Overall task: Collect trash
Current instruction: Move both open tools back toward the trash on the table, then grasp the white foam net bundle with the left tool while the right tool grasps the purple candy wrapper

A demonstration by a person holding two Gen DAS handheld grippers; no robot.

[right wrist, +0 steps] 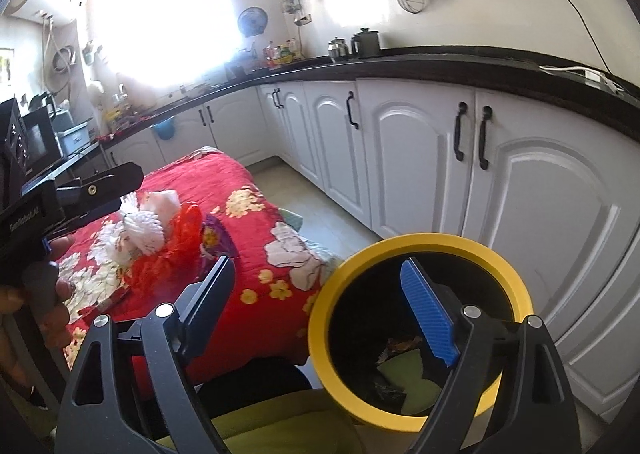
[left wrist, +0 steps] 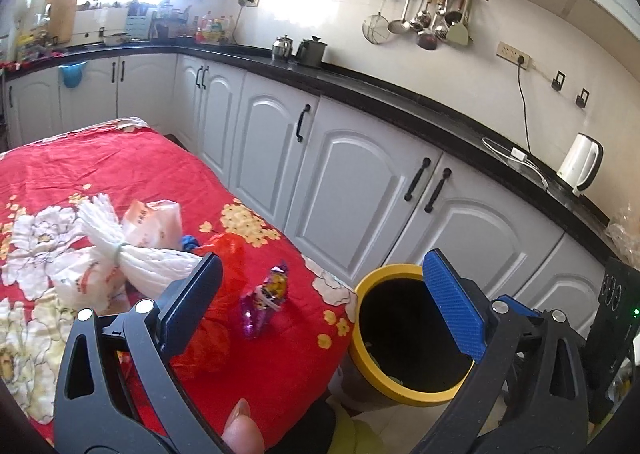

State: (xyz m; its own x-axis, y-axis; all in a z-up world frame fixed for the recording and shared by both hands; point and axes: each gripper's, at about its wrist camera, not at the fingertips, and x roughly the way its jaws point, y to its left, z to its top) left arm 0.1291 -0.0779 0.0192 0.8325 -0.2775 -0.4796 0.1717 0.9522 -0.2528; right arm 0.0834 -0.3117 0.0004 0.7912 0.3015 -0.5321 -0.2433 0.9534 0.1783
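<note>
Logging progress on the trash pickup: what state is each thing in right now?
Left gripper: open, empty.
Right gripper: open, empty.
Yellow-rimmed bin: uncovered, some trash inside.
Purple wrapper: on the red tablecloth, uncollected.
White tied bag: lying on the tablecloth.
Red plastic bag: crumpled, on the tablecloth.

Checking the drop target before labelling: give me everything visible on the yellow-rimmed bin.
The bin is round, with a thick matte yellow rim, plastic by the look, and a black inside that may be a liner. It stands upright and open, with no lid in view, on the pale floor between the red-clothed table and the white cabinets. Inside lie a yellow-green scrap and dark wrappers. Nothing visibly touches the rim; whether it touches the cloth is unclear.
</note>
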